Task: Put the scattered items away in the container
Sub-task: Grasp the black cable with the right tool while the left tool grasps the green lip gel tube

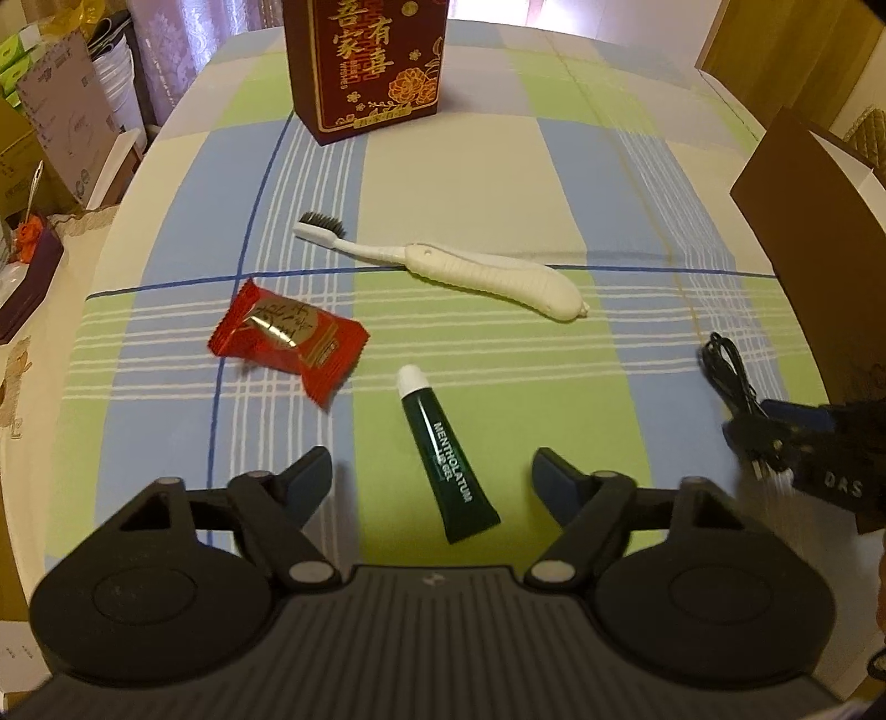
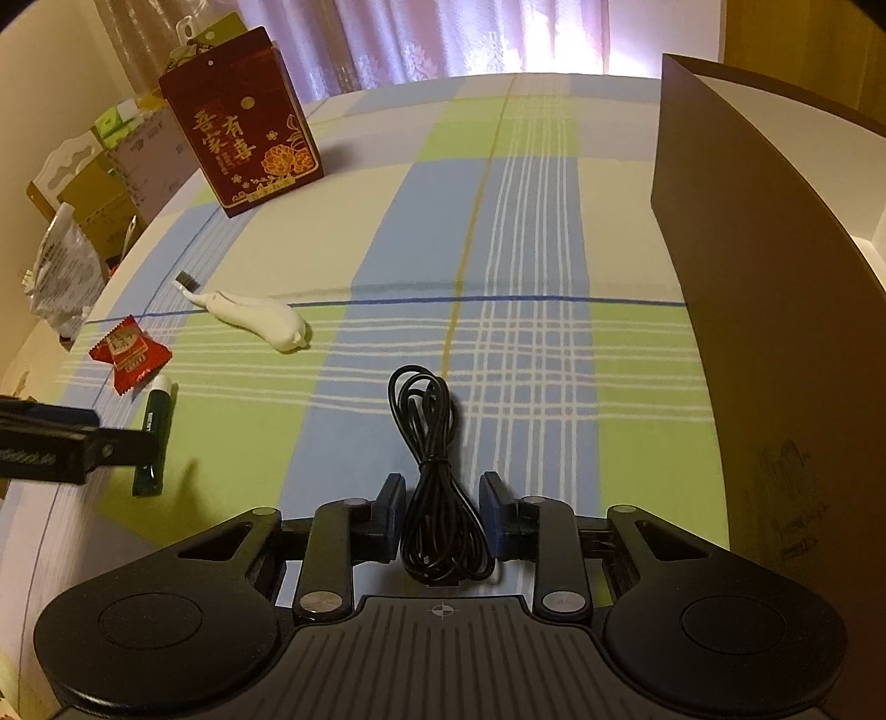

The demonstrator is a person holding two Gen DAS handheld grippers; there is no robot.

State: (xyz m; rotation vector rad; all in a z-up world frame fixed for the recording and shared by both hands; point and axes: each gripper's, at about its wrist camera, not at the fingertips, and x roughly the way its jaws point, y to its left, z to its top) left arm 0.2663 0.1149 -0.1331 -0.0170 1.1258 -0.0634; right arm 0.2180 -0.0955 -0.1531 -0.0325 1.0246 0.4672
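Note:
My left gripper (image 1: pixel 429 471) is open and low over the plaid cloth, one finger on each side of a dark green Mentholatum tube (image 1: pixel 448 459) without touching it. Beyond the tube lie a red candy packet (image 1: pixel 288 338) and a white folding toothbrush (image 1: pixel 470 271). My right gripper (image 2: pixel 441 498) has its pads pressed on the near loops of a coiled black cable (image 2: pixel 432 443) that rests on the cloth. The open brown box (image 2: pixel 747 277) stands just to the right of it.
A tall red gift box (image 1: pixel 365 61) with gold characters stands at the back of the table. Cartons and clutter (image 1: pixel 50 138) crowd the left side beyond the table edge. Curtains (image 2: pixel 470 39) hang behind the table.

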